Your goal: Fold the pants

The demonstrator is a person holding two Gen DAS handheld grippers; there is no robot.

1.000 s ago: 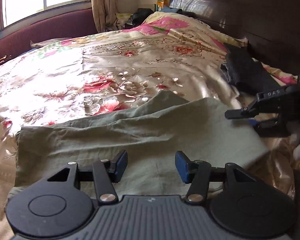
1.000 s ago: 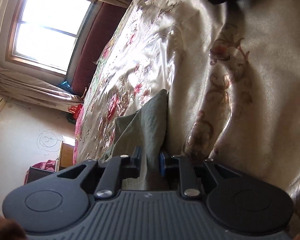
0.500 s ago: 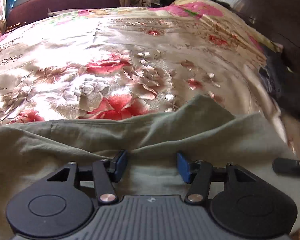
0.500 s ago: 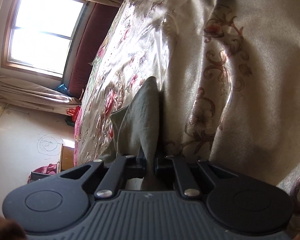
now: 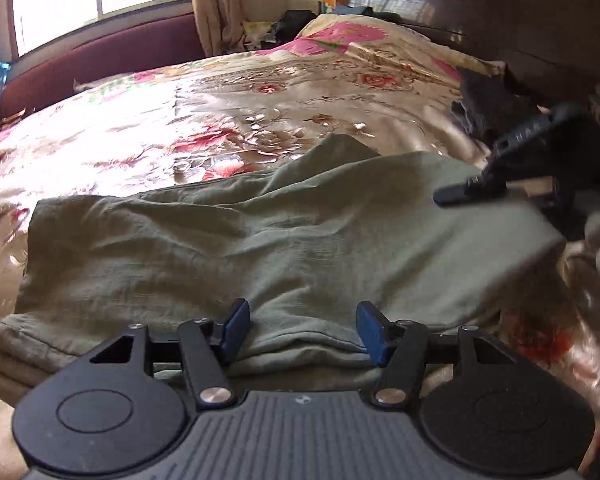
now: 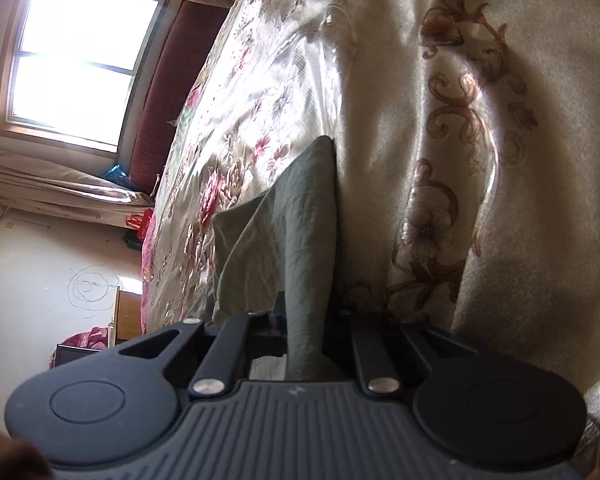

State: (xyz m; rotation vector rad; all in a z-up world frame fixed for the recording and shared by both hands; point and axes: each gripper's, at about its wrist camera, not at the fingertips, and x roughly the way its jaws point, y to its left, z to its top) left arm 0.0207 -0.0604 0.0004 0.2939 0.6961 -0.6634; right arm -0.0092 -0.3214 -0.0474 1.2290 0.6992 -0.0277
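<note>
Bed, covered by a glossy floral bedspread (image 5: pixel 228 120), dark headboard (image 5: pixel 500 12) behind; a dark garment (image 5: pixel 484 100) lies near the headboard, apart from the work. Olive-green pants (image 5: pixel 260 240), lying across the near part of the bedspread, already doubled into a broad rectangle with stacked layers showing at the near left edge; surface wrinkled, far edge rumpled. Judged partly folded: at least one further fold and smoothing appear to remain. Right gripper (image 6: pixel 306 332), turned sideways, jaws closed tight on the cloth at the pants' right edge. Left gripper (image 5: pixel 302 330), jaws spread wide, holding nothing, poised just over the near hem.
</note>
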